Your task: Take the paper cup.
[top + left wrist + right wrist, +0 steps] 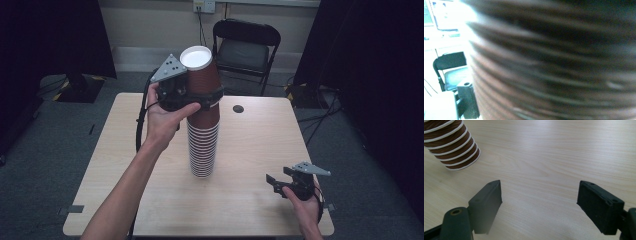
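Left gripper (207, 97) clamps the top brown paper cup (201, 75) of the ribbed, tapered cup stack (203, 145). Right gripper (276, 184), jaws apart, rests right of the stack on pale woodgrain table (250, 150).

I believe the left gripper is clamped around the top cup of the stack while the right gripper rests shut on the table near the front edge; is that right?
Not quite: the right gripper is open, its jaws wide apart over bare table, as the right gripper view shows. The left gripper is indeed clamped around the top cup of the stack.
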A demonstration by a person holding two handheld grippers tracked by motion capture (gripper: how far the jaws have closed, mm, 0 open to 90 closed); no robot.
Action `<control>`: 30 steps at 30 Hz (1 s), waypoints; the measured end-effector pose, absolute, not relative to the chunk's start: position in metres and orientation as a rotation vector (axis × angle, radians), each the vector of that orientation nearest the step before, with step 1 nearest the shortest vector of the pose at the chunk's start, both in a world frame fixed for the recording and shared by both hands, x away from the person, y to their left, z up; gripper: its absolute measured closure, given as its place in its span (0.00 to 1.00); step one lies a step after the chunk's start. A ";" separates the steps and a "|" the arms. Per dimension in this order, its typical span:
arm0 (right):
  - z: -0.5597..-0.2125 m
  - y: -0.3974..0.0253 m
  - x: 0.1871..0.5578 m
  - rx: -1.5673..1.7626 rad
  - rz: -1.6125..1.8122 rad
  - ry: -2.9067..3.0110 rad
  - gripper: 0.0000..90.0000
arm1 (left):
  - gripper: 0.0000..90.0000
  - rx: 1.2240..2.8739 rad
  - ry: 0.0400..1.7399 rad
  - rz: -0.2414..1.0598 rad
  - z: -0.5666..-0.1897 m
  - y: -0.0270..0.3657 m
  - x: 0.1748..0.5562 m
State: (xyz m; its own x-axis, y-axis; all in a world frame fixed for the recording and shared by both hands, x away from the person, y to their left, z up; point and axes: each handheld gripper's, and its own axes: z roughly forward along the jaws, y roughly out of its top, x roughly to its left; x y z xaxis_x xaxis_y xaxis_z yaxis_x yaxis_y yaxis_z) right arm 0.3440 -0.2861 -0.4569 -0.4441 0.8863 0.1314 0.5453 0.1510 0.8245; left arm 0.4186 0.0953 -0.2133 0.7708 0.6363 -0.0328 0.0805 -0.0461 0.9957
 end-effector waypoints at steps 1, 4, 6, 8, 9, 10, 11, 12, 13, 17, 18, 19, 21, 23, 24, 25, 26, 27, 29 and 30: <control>-0.457 -0.286 0.344 1.365 1.208 2.049 0.22 | 0.12 1.572 0.593 0.494 -0.212 0.096 0.418; -0.457 -0.286 0.344 1.365 1.205 2.051 0.22 | 0.12 1.568 0.590 0.500 -0.210 0.099 0.418; -0.457 -0.285 0.344 1.363 1.204 2.050 0.22 | 0.12 1.553 0.588 0.506 -0.208 0.102 0.417; -0.457 -0.285 0.344 1.367 1.204 2.051 0.22 | 0.12 1.547 0.589 0.506 -0.207 0.103 0.416; -0.457 -0.285 0.344 1.366 1.204 2.056 0.22 | 0.12 1.544 0.587 0.504 -0.206 0.104 0.416; -0.458 -0.285 0.344 1.363 1.205 2.058 0.22 | 0.12 1.537 0.585 0.502 -0.204 0.106 0.414; -0.458 -0.285 0.344 1.363 1.205 2.058 0.22 | 0.12 1.537 0.585 0.502 -0.204 0.106 0.414; -0.458 -0.285 0.344 1.361 1.203 2.058 0.22 | 0.12 1.534 0.579 0.509 -0.202 0.107 0.412; -0.458 -0.285 0.344 1.360 1.203 2.058 0.22 | 0.12 1.535 0.576 0.511 -0.201 0.108 0.412; -0.458 -0.285 0.344 1.360 1.202 2.057 0.22 | 0.12 1.530 0.584 0.520 -0.201 0.113 0.410; -0.458 -0.284 0.344 1.361 1.202 2.057 0.22 | 0.12 1.505 0.605 0.520 -0.201 0.114 0.408; -0.458 -0.284 0.344 1.361 1.202 2.057 0.22 | 0.12 1.505 0.605 0.520 -0.201 0.114 0.408; -0.458 -0.283 0.344 1.352 1.200 2.062 0.22 | 0.12 1.517 0.592 0.520 -0.202 0.116 0.405; -0.458 -0.283 0.344 1.353 1.198 2.063 0.22 | 0.12 1.517 0.588 0.526 -0.201 0.118 0.403; -0.458 -0.283 0.344 1.352 1.198 2.065 0.22 | 0.12 1.518 0.584 0.529 -0.200 0.120 0.402; -0.458 -0.283 0.344 1.353 1.198 2.063 0.22 | 0.12 1.512 0.586 0.531 -0.200 0.122 0.401; -0.458 -0.283 0.344 1.354 1.198 2.064 0.22 | 0.12 1.510 0.585 0.534 -0.200 0.124 0.399; -0.458 -0.283 0.344 1.352 1.197 2.065 0.22 | 0.12 1.506 0.584 0.535 -0.199 0.126 0.398; -0.458 -0.283 0.344 1.356 1.196 2.065 0.22 | 0.12 1.505 0.584 0.536 -0.200 0.130 0.396; -0.458 -0.282 0.344 1.351 1.199 2.064 0.22 | 0.12 1.501 0.588 0.540 -0.201 0.133 0.395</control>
State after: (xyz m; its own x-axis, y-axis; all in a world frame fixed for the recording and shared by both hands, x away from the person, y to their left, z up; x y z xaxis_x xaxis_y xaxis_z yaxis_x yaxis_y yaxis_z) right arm 0.3439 -0.2825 -0.4578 -0.4557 0.8818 0.1217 0.5424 0.1667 0.8234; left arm 0.3948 0.1331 -0.2013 0.7508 0.6600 -0.0266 0.0298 0.0064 0.9995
